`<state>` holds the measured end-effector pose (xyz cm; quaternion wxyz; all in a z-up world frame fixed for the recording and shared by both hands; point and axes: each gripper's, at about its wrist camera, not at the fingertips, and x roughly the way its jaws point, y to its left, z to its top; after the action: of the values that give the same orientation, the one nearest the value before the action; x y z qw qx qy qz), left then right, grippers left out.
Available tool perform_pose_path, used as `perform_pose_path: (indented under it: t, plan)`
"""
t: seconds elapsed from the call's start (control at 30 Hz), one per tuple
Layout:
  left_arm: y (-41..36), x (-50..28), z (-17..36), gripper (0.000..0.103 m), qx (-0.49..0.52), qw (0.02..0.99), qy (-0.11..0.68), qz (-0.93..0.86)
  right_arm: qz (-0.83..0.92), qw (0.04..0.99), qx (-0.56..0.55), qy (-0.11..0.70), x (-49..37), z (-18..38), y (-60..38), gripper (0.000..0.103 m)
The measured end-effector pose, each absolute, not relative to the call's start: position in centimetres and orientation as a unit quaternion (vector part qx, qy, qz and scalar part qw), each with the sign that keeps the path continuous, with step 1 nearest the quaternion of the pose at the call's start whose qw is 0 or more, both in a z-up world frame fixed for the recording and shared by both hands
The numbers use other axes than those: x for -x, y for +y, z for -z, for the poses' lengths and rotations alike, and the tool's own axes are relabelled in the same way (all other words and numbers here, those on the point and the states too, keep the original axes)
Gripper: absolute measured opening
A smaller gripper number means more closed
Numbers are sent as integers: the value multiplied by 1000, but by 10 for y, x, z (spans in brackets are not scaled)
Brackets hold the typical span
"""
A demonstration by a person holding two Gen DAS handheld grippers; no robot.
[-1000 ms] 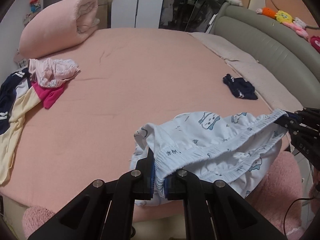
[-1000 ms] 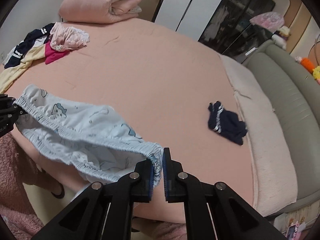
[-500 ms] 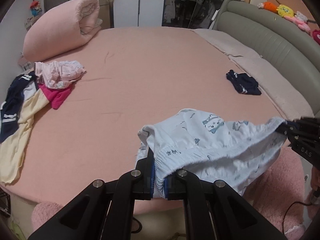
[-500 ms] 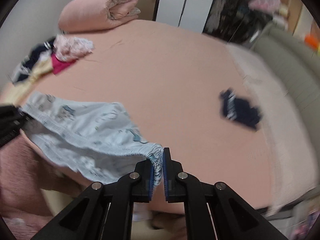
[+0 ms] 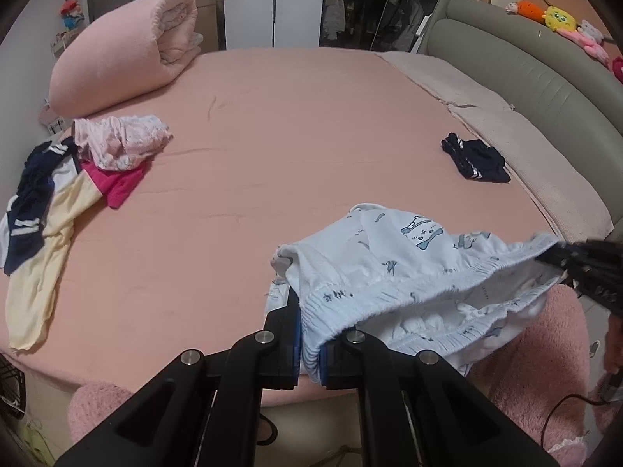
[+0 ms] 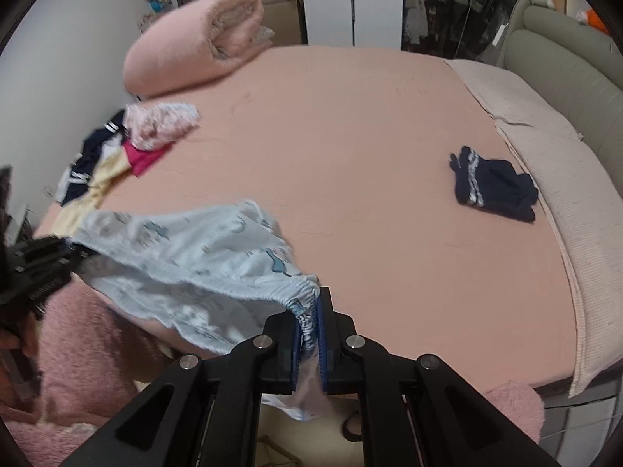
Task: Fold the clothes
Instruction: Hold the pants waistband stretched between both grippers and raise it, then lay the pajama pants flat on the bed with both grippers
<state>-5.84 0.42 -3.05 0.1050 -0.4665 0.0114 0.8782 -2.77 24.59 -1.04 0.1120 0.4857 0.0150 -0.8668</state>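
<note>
Honestly, both grippers, left gripper (image 5: 309,344) and right gripper (image 6: 309,344), pinch the pale blue shorts' (image 5: 389,272) waistband; slack fabric overhanging the bed (image 5: 272,136) edge could slide off.

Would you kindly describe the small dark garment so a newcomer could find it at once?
Start at the pink bed and look toward the grey-green headboard. There, near the beige strip, the navy garment lies alone, crumpled, with white stripes; the other navy piece sits in the pile opposite.
</note>
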Motion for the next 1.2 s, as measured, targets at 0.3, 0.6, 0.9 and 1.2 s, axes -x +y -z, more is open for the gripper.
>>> perform_pose_path:
  t: [0.3,0.6,0.9,1.2]
  plan:
    - [9,164,11,4,459,106,21,-882,840,113,-526,-68,136,36,265,4]
    - [-6,113,-233,4,191,107,72,-973,969,123,-216,-2,109,-243,261,4]
    - [-11,92,-3,6,437,104,30,-893,926,108,-360,18,63,-67,262,4]
    - [-15,99,133,33,564,102,55,-818,806,111,-580,52,86,133,237,4]
